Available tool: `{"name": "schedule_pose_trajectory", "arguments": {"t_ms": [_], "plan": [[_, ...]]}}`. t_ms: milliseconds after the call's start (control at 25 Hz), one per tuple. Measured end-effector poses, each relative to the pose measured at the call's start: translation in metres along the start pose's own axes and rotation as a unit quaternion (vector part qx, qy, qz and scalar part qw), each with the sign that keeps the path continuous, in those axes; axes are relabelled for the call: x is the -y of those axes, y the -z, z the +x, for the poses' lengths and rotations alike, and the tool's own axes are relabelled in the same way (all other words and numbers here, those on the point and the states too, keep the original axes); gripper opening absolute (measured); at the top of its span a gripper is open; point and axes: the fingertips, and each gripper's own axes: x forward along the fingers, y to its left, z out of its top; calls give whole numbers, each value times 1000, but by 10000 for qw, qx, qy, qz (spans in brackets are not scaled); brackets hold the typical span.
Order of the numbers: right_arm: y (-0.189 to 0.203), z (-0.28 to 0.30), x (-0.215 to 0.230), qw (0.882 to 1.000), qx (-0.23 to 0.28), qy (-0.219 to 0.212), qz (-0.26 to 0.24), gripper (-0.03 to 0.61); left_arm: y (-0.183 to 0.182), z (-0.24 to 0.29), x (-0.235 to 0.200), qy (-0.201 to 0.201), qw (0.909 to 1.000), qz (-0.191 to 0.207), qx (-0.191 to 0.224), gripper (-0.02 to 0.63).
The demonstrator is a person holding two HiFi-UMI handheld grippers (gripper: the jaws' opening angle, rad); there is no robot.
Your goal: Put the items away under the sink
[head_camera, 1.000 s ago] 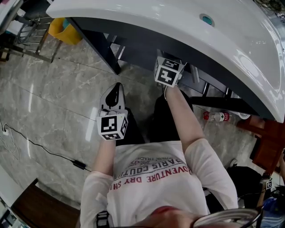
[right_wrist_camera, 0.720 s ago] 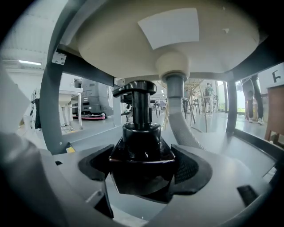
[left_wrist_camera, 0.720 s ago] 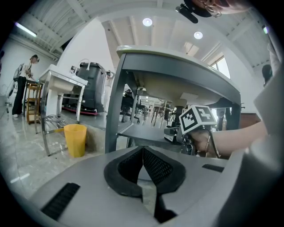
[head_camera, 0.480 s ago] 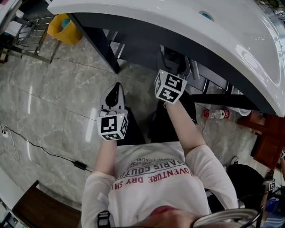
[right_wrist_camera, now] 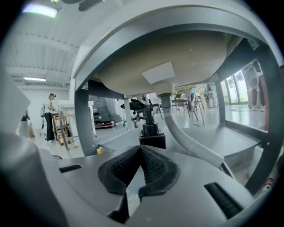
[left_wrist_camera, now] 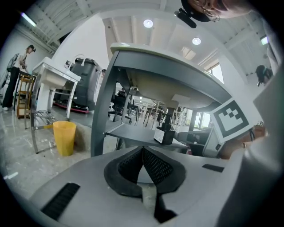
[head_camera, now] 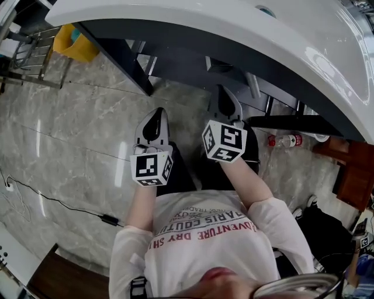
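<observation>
Left gripper (left_wrist_camera: 143, 150) is hovering beside the right one, jaws pressing together, nothing between them. Right gripper (right_wrist_camera: 140, 150) jaws have just been closing and are now meeting tip to tip, empty. Black bottle (right_wrist_camera: 151, 133) is standing upright on the shelf (right_wrist_camera: 230, 139) under the sink (right_wrist_camera: 177, 66), straight ahead of the right jaws and apart from them, just left of the drain pipe (right_wrist_camera: 177, 128).

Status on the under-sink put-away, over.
Left tongs shut, empty. Right tongs just closed, empty. Black square bottle upright on grey shelf under white sink. White drain pipe beside it.
</observation>
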Motion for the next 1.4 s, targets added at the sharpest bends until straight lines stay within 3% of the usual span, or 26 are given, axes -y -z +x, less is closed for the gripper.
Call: {"name": "schedule_pose_trajectory", "arguments": {"t_ms": [200,400,920,1160,1400], "plan": [[-19,-11,-21,9978,71,-662,-42,25,-24,13,16,88,10000,31,31,23],[-59,-35,-28,9952,-264,-943,-16,25,-74,13,53,361,9988,102,-319,23],[-272,-101,-25,9970,-411,-605,246,25,-265,-37,127,817,9925,373,-833,23],[-366,-121,2,9981,-404,-334,313,25,-366,-38,166,984,9914,431,-746,23],[-452,-115,46,9995,-45,-137,266,25,-447,-11,206,1106,9905,673,-472,23]]}}
